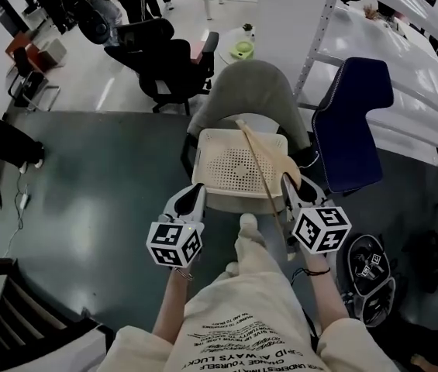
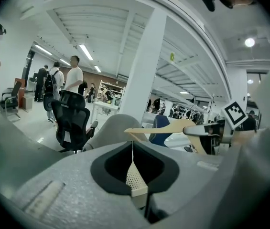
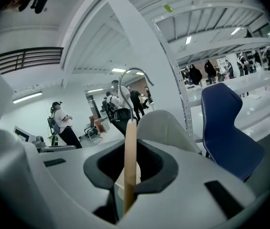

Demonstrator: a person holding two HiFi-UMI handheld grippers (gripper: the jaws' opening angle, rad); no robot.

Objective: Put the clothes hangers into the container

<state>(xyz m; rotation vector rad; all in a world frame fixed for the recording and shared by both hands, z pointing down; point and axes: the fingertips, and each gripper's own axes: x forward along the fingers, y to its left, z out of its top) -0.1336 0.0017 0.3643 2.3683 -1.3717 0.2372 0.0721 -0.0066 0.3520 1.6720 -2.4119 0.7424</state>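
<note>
A cream perforated container sits on the seat of a grey chair. Its mesh shows low between the left jaws. My right gripper is shut on a wooden clothes hanger that slants across the container's right side. In the right gripper view the hanger stands upright between the jaws of the right gripper, its metal hook on top. My left gripper hovers at the container's near left corner. The left gripper has its jaws shut with nothing held. The hanger also shows in the left gripper view.
A blue chair stands right of the grey chair, under a white shelving rack. A black office chair is behind to the left. A dark bag lies on the floor at the right. My shoe is below the container.
</note>
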